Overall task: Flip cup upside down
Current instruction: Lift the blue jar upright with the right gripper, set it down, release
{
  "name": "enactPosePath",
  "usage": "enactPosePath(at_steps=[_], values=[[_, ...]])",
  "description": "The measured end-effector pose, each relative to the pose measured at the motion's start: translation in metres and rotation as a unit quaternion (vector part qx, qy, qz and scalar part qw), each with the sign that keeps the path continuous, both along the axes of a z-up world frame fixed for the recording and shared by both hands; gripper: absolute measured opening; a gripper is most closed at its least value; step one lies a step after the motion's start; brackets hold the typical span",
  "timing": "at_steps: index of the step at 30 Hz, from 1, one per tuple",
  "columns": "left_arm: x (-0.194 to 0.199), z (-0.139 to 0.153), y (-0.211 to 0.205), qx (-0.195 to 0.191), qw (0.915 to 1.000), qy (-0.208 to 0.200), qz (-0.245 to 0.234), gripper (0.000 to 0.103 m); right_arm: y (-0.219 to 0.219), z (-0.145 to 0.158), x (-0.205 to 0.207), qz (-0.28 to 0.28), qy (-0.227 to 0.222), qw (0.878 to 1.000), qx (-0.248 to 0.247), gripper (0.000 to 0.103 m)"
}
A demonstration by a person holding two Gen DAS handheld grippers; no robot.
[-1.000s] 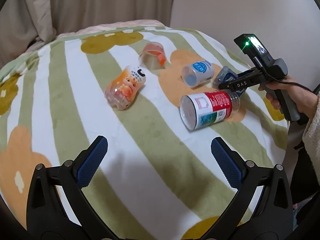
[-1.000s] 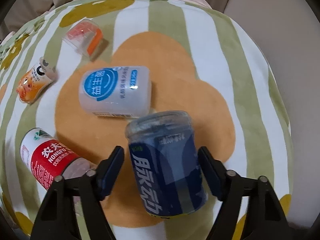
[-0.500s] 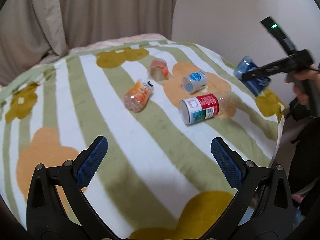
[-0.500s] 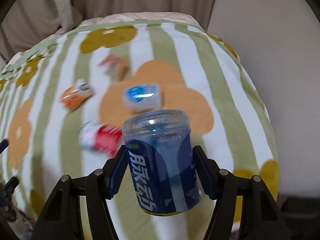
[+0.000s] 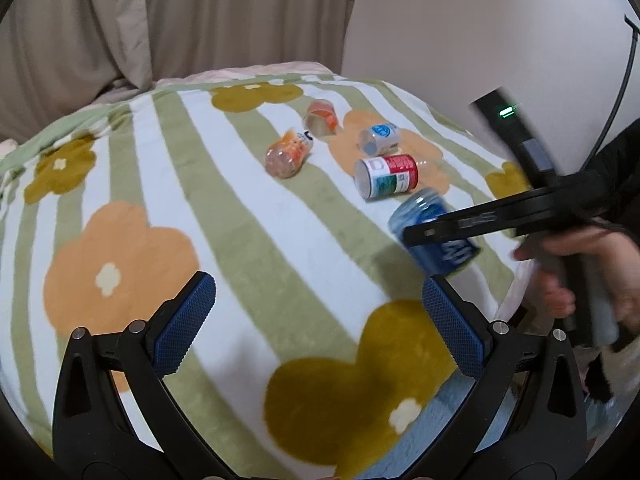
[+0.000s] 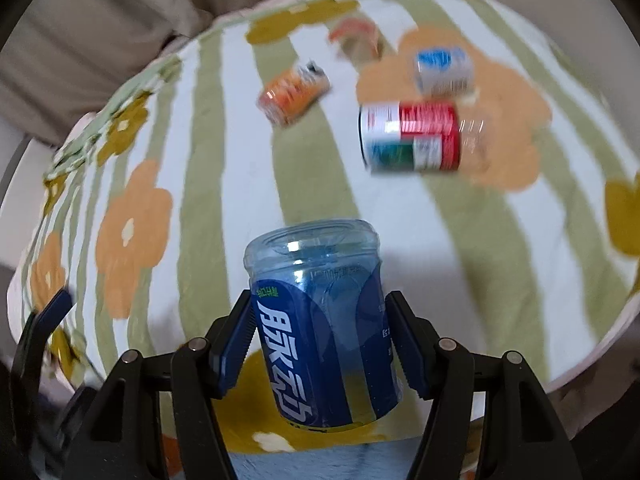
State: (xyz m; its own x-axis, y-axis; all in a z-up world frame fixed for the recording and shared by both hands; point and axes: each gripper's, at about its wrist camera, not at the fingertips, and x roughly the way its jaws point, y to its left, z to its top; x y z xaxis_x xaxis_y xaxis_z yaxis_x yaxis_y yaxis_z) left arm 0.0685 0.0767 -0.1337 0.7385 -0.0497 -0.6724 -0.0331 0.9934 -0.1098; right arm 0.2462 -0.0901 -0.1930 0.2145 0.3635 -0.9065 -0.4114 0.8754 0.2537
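A blue see-through plastic cup [image 6: 320, 328] with white lettering is clamped between the pads of my right gripper [image 6: 320, 340], held in the air above the near edge of the striped blanket. In the left wrist view the same blue cup [image 5: 436, 236] tilts over the blanket's right side, with the right gripper's black arm [image 5: 492, 220] across it and a hand [image 5: 580, 264] on the handle. My left gripper [image 5: 320, 320] stands wide open over the blanket's front, nothing between its blue pads.
On the green-and-white flower blanket [image 5: 200, 200] lie a red-labelled cup [image 5: 386, 176], a white cup with a blue label [image 5: 378, 138], an orange cup [image 5: 288, 152] and a clear orange-banded cup [image 5: 322, 118]. Curtains [image 5: 160, 20] hang behind, a wall stands at right.
My right gripper has lifted the blue cup off the orange flower patch and carried it toward the blanket's near edge. My left gripper has pulled back and stays open.
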Motion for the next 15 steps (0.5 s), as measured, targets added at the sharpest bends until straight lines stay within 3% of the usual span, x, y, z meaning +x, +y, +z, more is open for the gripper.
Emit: enactPosePath(at_steps=[6,10,15], values=[[-0.029,-0.001,0.015,0.012,0.9998,0.003,0.013,0.103,0.019,-0.033,0.003,-0.018,0.024,0.999,-0.02,0.061],[-0.038,-0.004,0.028,-0.003,0.9997,0.008,0.024,0.103,0.024,-0.049,0.009,-0.018,0.038,0.999,-0.022,0.062],[-0.043,0.0,0.029,0.001,0.9995,0.005,0.031,0.103,0.018,-0.053,0.012,-0.025,0.03,0.999,-0.019,0.062]])
